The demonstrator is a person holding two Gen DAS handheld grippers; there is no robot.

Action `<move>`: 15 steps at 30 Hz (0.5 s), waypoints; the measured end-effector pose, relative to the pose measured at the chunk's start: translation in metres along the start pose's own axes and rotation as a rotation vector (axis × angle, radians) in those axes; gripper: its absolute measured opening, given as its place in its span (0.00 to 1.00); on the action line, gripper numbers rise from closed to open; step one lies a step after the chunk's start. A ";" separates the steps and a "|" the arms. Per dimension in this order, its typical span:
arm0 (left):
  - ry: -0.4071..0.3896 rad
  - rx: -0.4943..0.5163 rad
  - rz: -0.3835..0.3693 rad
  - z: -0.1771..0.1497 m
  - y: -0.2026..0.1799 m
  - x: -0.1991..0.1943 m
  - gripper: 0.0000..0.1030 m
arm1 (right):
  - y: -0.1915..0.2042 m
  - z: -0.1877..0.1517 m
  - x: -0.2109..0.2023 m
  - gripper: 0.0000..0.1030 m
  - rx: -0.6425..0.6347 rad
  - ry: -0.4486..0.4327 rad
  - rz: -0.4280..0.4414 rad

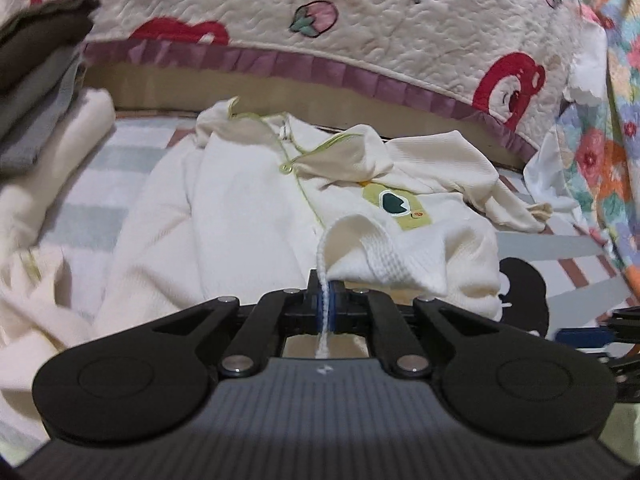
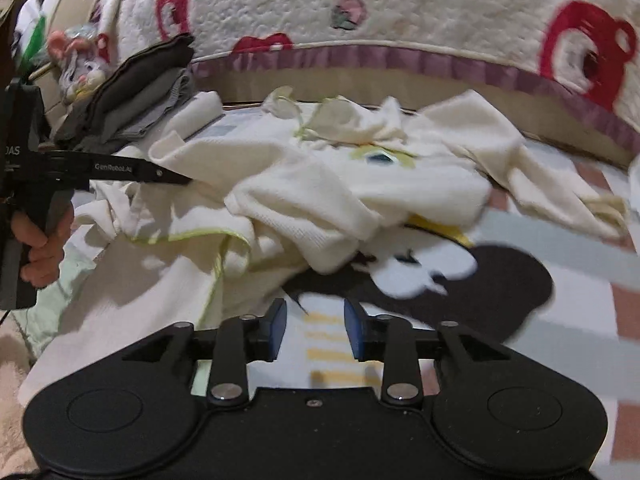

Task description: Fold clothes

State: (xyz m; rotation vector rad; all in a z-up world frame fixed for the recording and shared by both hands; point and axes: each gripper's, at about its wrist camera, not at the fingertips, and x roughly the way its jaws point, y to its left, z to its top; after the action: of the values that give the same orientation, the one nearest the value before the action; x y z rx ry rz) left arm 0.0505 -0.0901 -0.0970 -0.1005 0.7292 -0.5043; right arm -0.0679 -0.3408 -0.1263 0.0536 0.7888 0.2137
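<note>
Now left gripper (image 1: 326, 304) clamped on cream garment's (image 1: 256, 216) ribbed hem; right gripper (image 2: 315, 330) parted, holding nothing, over the bedspread (image 2: 580, 240).

Lighting even, warm indoor, moderately bright in both my wrist views; source not visible. Cream garment (image 1: 248, 208) near blown-out, weave still legible in left view. Soft shadows under its folds. Right view: heavy motion smear on quilt (image 2: 400, 8) and striped sheet (image 2: 580, 248) (right side worst). Left view sharper; blur confined to left edge. Strong fisheye bowing at borders, dark vignette in corners.
</note>
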 end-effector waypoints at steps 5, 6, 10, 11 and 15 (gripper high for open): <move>-0.033 -0.174 -0.161 0.006 0.019 -0.009 0.02 | 0.024 0.029 0.018 0.35 -0.049 -0.045 0.004; -0.031 -0.211 -0.186 0.008 0.023 -0.010 0.02 | 0.030 0.034 0.021 0.37 -0.064 -0.055 0.012; -0.046 -0.139 -0.154 0.008 0.018 -0.015 0.02 | 0.050 0.046 0.038 0.46 -0.120 -0.054 0.020; -0.044 -0.138 -0.171 0.007 0.017 -0.016 0.02 | 0.053 0.046 0.043 0.46 -0.115 -0.049 0.013; -0.041 -0.174 -0.257 0.008 0.013 -0.022 0.02 | 0.062 0.043 0.057 0.49 -0.041 -0.064 -0.077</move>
State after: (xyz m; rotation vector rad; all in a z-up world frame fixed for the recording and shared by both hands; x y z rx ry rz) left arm 0.0469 -0.0688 -0.0806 -0.3700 0.7228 -0.6811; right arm -0.0094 -0.2668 -0.1278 -0.0083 0.7207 0.1543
